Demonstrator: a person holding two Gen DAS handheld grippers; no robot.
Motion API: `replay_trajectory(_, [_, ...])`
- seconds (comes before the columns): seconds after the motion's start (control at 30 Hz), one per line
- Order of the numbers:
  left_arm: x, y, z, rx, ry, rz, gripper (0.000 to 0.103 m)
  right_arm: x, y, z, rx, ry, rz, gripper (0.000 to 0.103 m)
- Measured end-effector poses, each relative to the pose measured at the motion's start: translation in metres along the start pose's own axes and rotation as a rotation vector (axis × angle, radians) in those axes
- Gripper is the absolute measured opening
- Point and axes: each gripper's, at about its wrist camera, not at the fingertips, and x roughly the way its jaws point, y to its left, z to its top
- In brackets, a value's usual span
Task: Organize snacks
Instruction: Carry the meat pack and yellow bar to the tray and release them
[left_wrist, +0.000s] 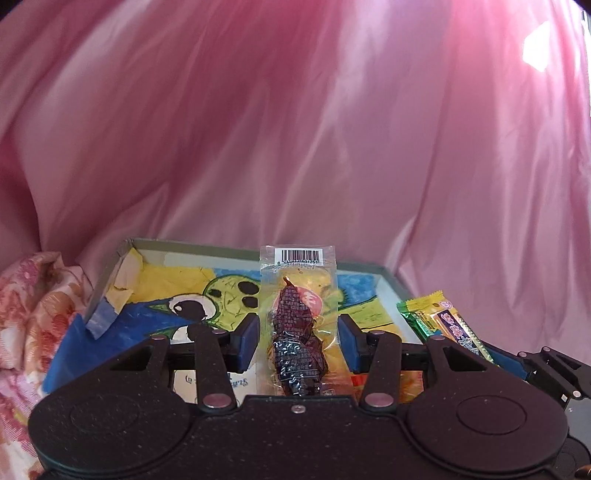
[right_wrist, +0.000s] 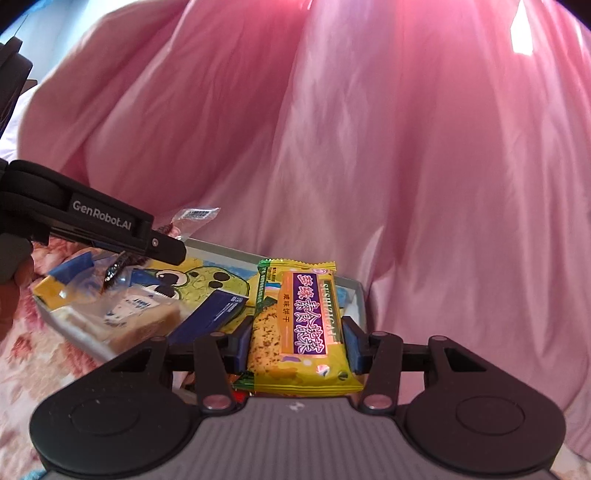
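snacks in both grippers above the box (left_wrist: 365, 267), left gripper (left_wrist: 297, 338) clamped on a clear date packet (left_wrist: 297, 317), right gripper (right_wrist: 297, 343) clamped on a yellow cracker packet (right_wrist: 299, 328), more packets (right_wrist: 122, 314) inside the box, pink cloth (left_wrist: 295, 129) behind

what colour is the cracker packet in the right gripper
Yellow with a purple label and green ends; right wrist view shows it best.

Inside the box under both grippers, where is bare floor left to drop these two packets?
The box is crowded at its near-left end, where a pale wrapped snack and a dark blue packet lie. Free floor shows on the cartoon drawing, from the far wall to the clear packet between the left gripper's fingers, and beside the yellow biscuit packet in the right gripper.
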Motion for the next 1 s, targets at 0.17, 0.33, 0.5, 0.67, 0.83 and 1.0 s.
replay_trajectory(0.17, [0.023, 0.002, -0.001, -0.002, 0.036, 0.015, 0.048, 0.023, -0.003, -0.006, 0.012, 0.017, 0.018, 0.053])
replay_trajectory(0.33, [0.035, 0.004, -0.003, 0.007, 0.057, 0.021, 0.048, 0.038, -0.006, -0.014, 0.034, 0.04, 0.029, 0.053])
replay_trajectory(0.5, [0.04, 0.004, -0.005, 0.011, 0.091, 0.038, 0.048, 0.046, -0.005, -0.019, 0.043, 0.062, 0.033, 0.053])
replay_trajectory(0.67, [0.04, 0.004, -0.005, 0.001, 0.128, 0.067, 0.049, 0.048, 0.0, -0.021, 0.032, 0.069, 0.031, 0.055])
replay_trajectory(0.83, [0.032, 0.006, -0.001, -0.047, 0.129, 0.076, 0.067, 0.039, 0.001, -0.016, 0.017, 0.039, 0.025, 0.067])
replay_trajectory(1.0, [0.009, 0.006, 0.007, -0.057, 0.066, 0.084, 0.078, 0.019, -0.002, -0.005, 0.034, -0.015, 0.019, 0.081])
